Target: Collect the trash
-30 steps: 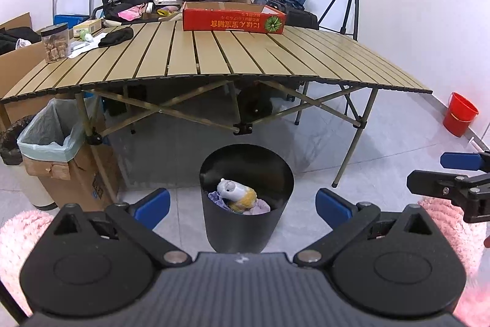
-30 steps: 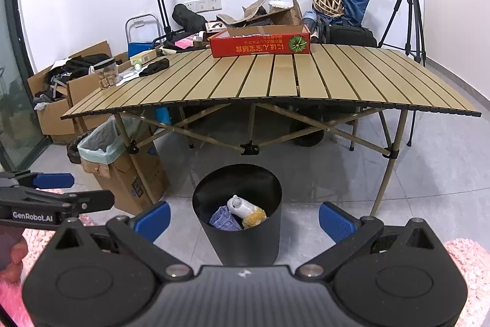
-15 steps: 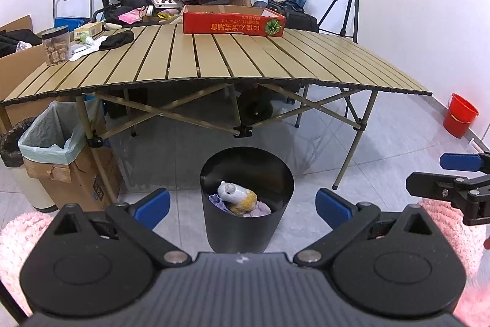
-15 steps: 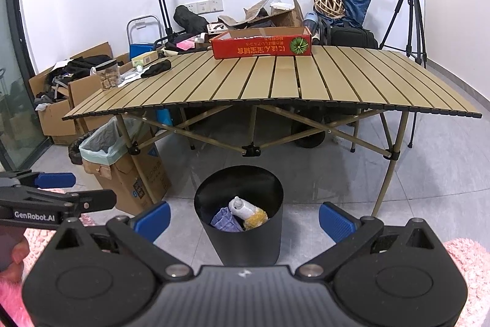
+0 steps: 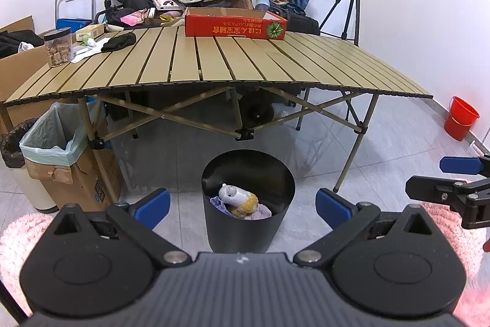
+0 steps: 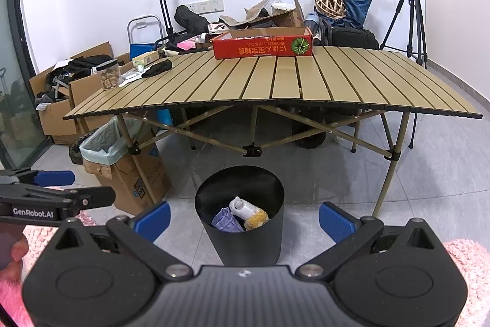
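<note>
Trash already sits in the black bin (image 5: 248,201) on the floor at six o'clock from the folding table (image 5: 232,63): a white and yellow toy-like thing (image 5: 237,198) lying on crumpled purple cloth (image 6: 225,221). Both grippers hang back from the bin, low and level, empty. The left gripper (image 5: 242,206) has its blue pads (image 5: 153,204) spread wide with nothing between them; the right gripper (image 6: 243,216) is splayed just as wide and holds nothing either. From the left one, its partner shows at three o'clock; from the right one, the left shows at nine o'clock, with a bit of the person's hand (image 6: 12,250) behind it.

My guess is that the collecting is largely done, or that the next pick must come from the table's nine o'clock corner, where a black cloth (image 5: 119,42), a jar (image 5: 58,48) and some papers lie. There the risk starts: nothing marks those as rubbish, and a wide jaw reaching in could take the jar or knock it off the slats. The red carton (image 5: 235,26) at twelve o'clock looks too broad for a clean pinch. A second, lined bin (image 5: 52,140) stands at nine o'clock beside the table leg, so a drop could easily go into the wrong one.
</note>
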`<state>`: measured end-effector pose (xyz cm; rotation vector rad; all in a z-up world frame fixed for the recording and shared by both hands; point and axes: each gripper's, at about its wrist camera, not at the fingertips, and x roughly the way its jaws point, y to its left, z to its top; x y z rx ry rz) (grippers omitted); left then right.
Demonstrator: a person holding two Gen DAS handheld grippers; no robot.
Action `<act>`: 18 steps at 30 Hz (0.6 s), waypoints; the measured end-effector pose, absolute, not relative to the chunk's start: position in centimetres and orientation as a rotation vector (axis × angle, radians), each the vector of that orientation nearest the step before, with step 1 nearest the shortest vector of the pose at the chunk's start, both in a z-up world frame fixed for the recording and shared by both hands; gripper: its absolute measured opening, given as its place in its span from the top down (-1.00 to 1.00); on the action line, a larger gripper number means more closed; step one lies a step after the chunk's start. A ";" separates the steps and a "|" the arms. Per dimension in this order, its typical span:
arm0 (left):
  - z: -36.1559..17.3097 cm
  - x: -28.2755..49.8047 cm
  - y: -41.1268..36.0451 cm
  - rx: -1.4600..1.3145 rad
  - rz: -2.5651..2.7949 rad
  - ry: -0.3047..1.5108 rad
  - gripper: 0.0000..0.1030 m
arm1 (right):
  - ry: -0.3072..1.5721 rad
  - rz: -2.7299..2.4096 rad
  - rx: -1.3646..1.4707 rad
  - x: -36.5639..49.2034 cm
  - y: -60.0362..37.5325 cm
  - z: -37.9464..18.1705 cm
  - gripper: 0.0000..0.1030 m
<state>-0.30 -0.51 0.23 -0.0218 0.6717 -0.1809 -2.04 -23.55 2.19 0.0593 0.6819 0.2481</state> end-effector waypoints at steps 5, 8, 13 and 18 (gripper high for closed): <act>0.2 -0.3 -0.5 -0.022 -0.181 0.671 -1.00 | 0.682 0.249 0.059 -2.0 -23.6 2.2 -1.00; 0.2 -0.3 -0.5 -0.021 -0.182 0.672 -1.00 | 0.682 0.250 0.060 -2.1 -23.5 2.2 -1.00; 0.4 -0.3 -0.6 -0.021 -0.184 0.672 -1.00 | 0.682 0.248 0.060 -2.1 -23.5 2.2 -1.00; 0.3 -0.2 -0.7 -0.028 -0.186 0.675 -1.00 | 0.683 0.249 0.060 -2.1 -23.6 2.1 -1.00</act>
